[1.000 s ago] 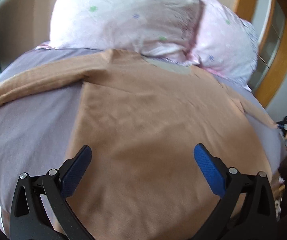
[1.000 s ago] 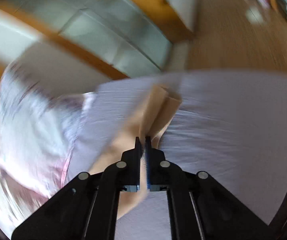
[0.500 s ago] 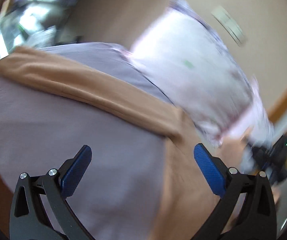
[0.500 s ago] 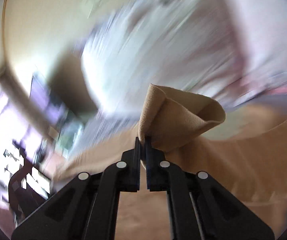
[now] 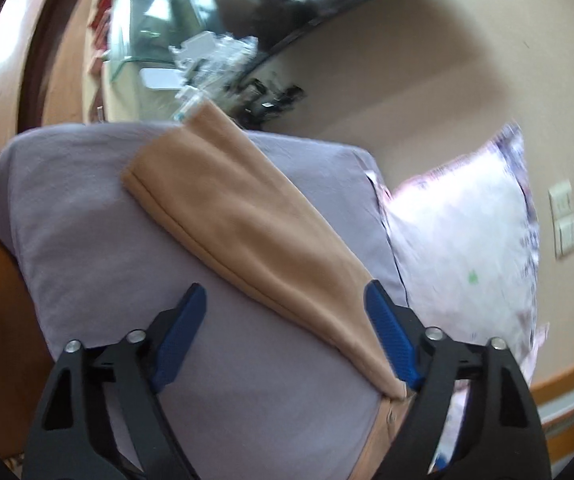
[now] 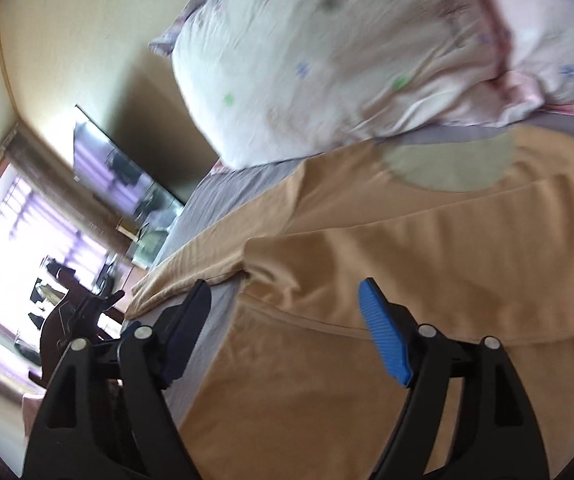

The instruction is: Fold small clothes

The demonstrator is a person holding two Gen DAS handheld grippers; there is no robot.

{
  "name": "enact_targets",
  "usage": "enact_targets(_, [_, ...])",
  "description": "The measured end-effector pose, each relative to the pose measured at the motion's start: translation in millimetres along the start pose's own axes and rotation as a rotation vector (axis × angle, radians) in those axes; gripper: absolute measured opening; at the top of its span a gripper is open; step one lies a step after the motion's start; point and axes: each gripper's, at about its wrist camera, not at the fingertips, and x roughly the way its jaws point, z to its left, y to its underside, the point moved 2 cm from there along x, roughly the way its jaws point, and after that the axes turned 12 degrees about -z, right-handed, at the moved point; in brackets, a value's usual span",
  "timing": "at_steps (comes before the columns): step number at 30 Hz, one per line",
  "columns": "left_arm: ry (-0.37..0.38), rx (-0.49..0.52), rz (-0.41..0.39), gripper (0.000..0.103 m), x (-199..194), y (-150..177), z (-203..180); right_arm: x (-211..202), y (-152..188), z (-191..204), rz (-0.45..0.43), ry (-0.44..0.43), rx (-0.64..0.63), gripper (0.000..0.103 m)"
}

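Note:
A tan long-sleeved top (image 6: 427,264) lies flat on a lilac bed sheet (image 6: 215,196). In the right wrist view one sleeve is folded across the body, its cuff (image 6: 271,256) just ahead of my right gripper (image 6: 287,304), which is open and empty above it. The other sleeve (image 5: 247,224) stretches out over the sheet (image 5: 99,248) in the left wrist view. My left gripper (image 5: 287,312) is open and empty just above that sleeve near the shoulder end.
Pink-and-white pillows (image 6: 367,52) lie at the head of the bed, also seen in the left wrist view (image 5: 467,240). A wall-mounted TV (image 5: 287,8) and a glass shelf are beyond the bed's corner. A window (image 6: 19,240) is at the far side.
My right gripper carried the sleeve over the body, then opened and let it go. My left gripper swung left from the shirt body to the outstretched sleeve, staying open.

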Motion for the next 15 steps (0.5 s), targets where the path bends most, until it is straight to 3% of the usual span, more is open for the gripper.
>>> enact_targets(5, [-0.028,-0.099,-0.002,0.072,4,-19,14,-15,-7,-17,-0.016,-0.017,0.041,0.078])
enact_targets(8, [-0.077,-0.1,-0.015,0.048,10,-29,20,-23,-2,-15,-0.019,-0.051,0.051,0.08])
enact_targets(10, [-0.095,-0.121,-0.018,0.018,15,-34,28,-24,0,-13,-0.013,-0.072,0.048,0.081])
enact_targets(13, [-0.129,-0.084,-0.023,0.008,19,-37,28,-37,-2,-9,-0.015,-0.08,0.032,0.081])
enact_targets(15, [-0.136,0.014,-0.059,0.008,15,-36,5,-48,-2,-12,-0.037,-0.077,0.018,0.082])
